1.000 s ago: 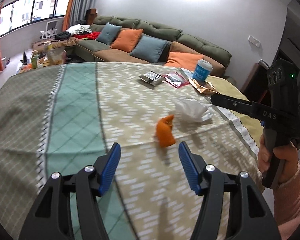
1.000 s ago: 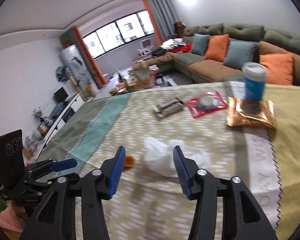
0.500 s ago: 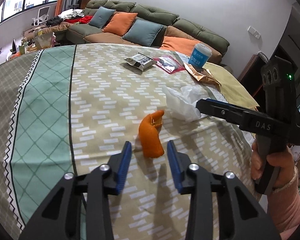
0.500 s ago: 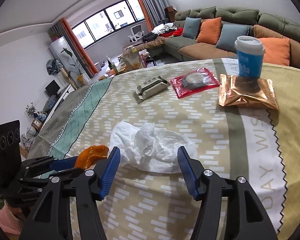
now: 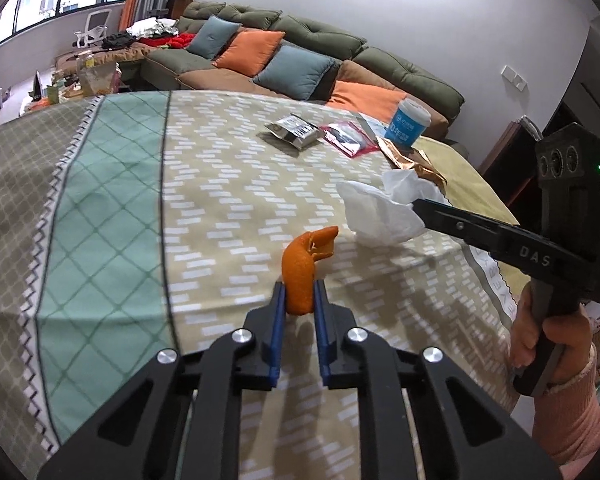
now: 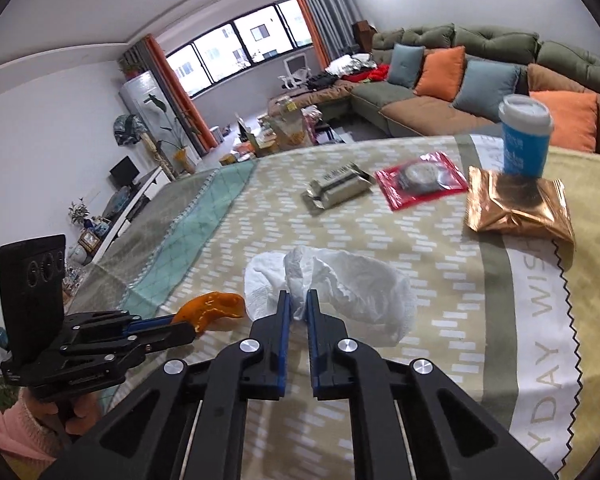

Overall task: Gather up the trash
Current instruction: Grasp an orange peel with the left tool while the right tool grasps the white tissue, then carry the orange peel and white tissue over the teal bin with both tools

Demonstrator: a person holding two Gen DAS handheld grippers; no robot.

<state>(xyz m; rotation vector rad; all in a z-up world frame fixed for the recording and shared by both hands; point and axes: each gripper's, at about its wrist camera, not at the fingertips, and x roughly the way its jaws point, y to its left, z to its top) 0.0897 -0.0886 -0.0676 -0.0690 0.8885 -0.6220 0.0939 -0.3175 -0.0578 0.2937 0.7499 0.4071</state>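
My left gripper (image 5: 299,294) is shut on an orange peel (image 5: 302,264), which sticks up between the blue pads over the patterned tablecloth (image 5: 220,208). The peel also shows in the right wrist view (image 6: 214,310), held by the left gripper (image 6: 188,326). My right gripper (image 6: 296,306) is shut on the near edge of a crumpled white tissue (image 6: 340,284). In the left wrist view the tissue (image 5: 380,212) hangs at the tip of the right gripper (image 5: 418,208).
Farther back on the table lie a silver wrapper (image 6: 336,190), a red packet (image 6: 420,178), a copper foil bag (image 6: 516,210) and a blue paper cup (image 6: 524,142). A sofa with cushions (image 5: 300,64) stands behind. The table edge runs along the right (image 5: 496,280).
Both grippers moved forward and closed: the left onto the orange peel, the right onto the tissue. The tissue's near edge is now pinched up.
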